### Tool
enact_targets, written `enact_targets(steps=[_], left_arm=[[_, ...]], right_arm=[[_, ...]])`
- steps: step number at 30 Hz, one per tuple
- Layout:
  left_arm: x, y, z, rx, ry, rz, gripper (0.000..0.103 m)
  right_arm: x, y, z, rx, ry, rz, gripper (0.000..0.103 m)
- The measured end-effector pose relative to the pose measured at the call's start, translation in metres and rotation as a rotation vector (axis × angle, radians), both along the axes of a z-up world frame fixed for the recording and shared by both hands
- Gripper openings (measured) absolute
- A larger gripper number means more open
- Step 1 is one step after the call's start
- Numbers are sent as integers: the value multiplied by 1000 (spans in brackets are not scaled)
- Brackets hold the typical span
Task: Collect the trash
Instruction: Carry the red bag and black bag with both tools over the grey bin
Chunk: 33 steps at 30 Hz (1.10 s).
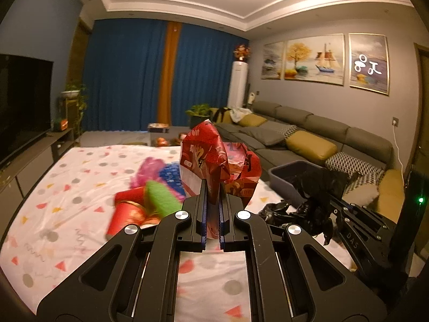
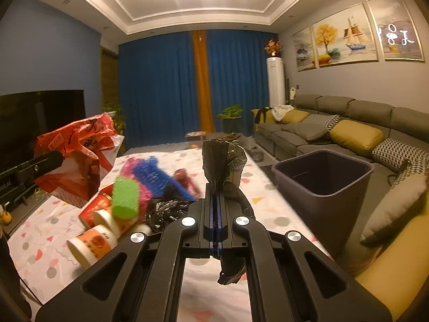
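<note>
On the patterned tablecloth [image 2: 40, 241] lie paper cups [image 2: 92, 244], a green sponge [image 2: 124, 197] and blue packaging [image 2: 158, 177]; the grey bin [image 2: 321, 185] stands right of the table. The left gripper [image 1: 213, 206] pinches a red wrapper [image 1: 206, 158] above the table, and the right gripper [image 2: 215, 209] pinches a black plastic bag [image 2: 222, 161], both pointing slightly downward.

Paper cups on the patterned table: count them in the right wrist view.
3, lying together at the near left: white-and-orange cup nearest, white cup behind it, red cup beyond. The green sponge may hide more.

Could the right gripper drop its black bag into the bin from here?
Probably yes. The right gripper, shut on the black bag, has the open bin just to its right, with nothing visible between them.
</note>
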<state>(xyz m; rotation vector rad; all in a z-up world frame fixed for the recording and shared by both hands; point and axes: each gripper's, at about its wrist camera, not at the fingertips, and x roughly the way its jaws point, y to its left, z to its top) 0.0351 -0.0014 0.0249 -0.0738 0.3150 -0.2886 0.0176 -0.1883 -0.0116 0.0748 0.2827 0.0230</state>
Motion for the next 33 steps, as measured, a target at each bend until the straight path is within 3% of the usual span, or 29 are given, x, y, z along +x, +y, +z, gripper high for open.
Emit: enact_targets(steps=[8, 21, 33], left_arm=[[27, -66, -1, 5, 1, -93, 6], [97, -180, -8, -18, 37, -232, 6], [151, -237, -23, -35, 72, -302, 6]], right_arm=[[6, -53, 12, -26, -44, -123, 3], [54, -142, 23, -34, -91, -325, 3], [98, -176, 15, -39, -68, -397, 3]])
